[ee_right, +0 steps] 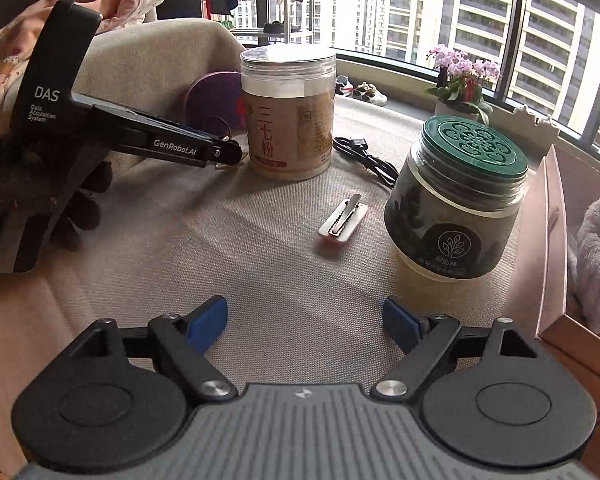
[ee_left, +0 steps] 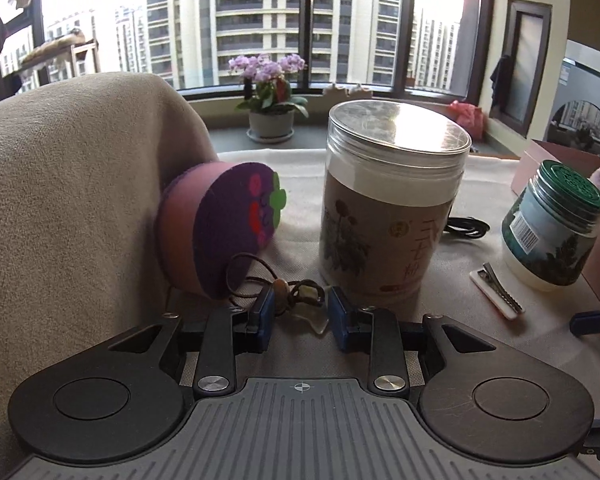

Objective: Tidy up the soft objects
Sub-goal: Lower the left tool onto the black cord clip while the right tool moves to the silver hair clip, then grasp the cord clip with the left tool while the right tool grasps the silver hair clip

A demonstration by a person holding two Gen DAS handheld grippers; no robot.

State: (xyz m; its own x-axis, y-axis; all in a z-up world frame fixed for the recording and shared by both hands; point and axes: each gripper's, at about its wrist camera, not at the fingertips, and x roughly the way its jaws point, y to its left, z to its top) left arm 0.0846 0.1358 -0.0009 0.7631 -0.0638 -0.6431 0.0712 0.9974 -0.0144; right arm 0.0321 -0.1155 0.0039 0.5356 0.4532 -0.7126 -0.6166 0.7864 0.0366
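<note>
Two grippers work here: our left gripper [ee_left: 299, 309] stands part-open around a corded pendant [ee_left: 281, 289], perhaps gripping; our right gripper [ee_right: 305, 323] gapes empty at lower centre; the purple cushion [ee_left: 220, 232] leans centre-left

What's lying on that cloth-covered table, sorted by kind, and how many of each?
Jars: 2, the tall jar and the green-lidded jar
Purple round cushion: 1
Corded necklace: 1
Hair clip: 1
Black cable: 1
Total: 6

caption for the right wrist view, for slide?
Open right gripper over the cloth, facing a hair clip and green-lidded jar.
</note>
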